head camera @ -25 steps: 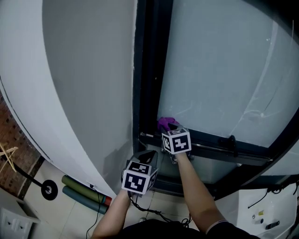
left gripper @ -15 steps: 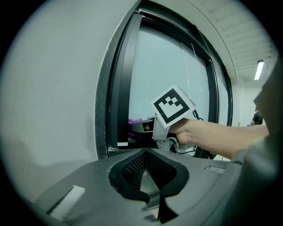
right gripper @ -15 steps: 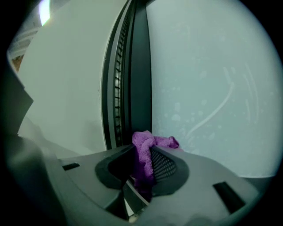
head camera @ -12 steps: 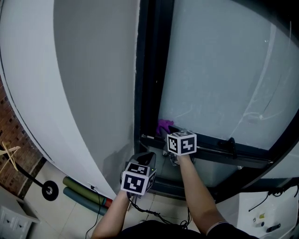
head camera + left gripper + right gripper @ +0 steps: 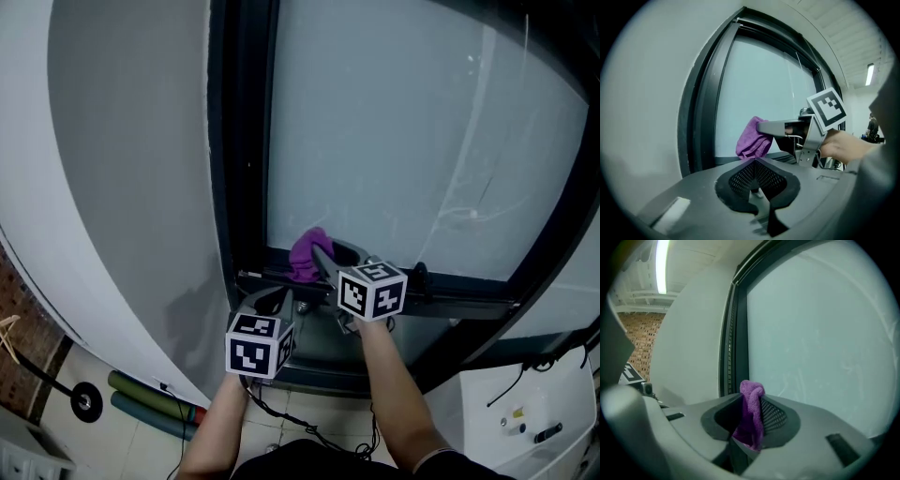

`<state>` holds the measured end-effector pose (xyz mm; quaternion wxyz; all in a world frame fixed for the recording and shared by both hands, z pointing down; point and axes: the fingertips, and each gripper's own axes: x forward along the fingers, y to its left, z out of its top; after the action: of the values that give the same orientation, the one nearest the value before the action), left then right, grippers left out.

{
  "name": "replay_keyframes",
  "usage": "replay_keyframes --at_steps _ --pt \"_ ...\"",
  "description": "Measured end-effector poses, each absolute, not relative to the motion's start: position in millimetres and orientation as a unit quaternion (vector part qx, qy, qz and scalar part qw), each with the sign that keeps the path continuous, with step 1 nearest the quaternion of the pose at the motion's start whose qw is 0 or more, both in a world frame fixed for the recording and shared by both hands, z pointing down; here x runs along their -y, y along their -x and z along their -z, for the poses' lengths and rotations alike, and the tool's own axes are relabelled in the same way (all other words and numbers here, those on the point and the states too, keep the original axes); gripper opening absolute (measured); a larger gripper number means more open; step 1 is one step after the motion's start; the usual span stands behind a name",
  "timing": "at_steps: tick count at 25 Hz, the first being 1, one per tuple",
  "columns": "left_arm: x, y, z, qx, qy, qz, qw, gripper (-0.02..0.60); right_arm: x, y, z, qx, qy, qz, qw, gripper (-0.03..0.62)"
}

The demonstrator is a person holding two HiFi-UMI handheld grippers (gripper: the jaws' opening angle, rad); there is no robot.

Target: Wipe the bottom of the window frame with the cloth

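Grey wall [image 5: 122,141] and a frosted pane [image 5: 394,141] fill the backdrop. The reference for everything below is the dark bottom rail [image 5: 469,289] of the window frame.

- You have the right gripper [image 5: 321,253] over the rail's left end, near the corner with the frame's upright. Its jaws are clamped on the purple cloth [image 5: 306,255].
- In the right gripper view the cloth sits as a folded wad between the pads, with a rounded hump poking past the tips and the rest bunched deep in the throat. That looks like a sensible grip: the exposed fold does the wiping and the jaws stay off the pane.
- The cloth is soft terry in a single colour, with no visible dirt. It should squash flat under light pressure.
- Starting at the corner end fits a single pass rightward along the rail. That's my read, not something visible.
- Contact is unconfirmed. From the left gripper view the wad's lower edge drops behind that gripper's own nose, so you're either touching the rail or just above it.
- The left gripper [image 5: 272,300] is parked below the rail, on the near side. Its jaws are pressed together with nothing between them. It appears idle and clear of the wipe path.
- A dark fitting [image 5: 419,277] stands on the rail to the right of the cloth and could snag it mid-pass.
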<state>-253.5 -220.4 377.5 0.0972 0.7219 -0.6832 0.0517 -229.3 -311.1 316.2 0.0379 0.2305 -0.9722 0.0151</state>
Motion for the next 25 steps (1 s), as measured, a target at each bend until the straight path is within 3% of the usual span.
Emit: replay_keyframes --at_steps 13,25 --pt "253 146 -345 0.632 -0.771 -0.033 0.067 0.009 302 72 -282 0.955 -0.294 -0.011 -0.024 0.118" --pt "265 72 -348 0.592 -0.802 -0.046 0.069 0.009 300 -20 -323 0.936 -0.349 -0.036 -0.009 0.118"
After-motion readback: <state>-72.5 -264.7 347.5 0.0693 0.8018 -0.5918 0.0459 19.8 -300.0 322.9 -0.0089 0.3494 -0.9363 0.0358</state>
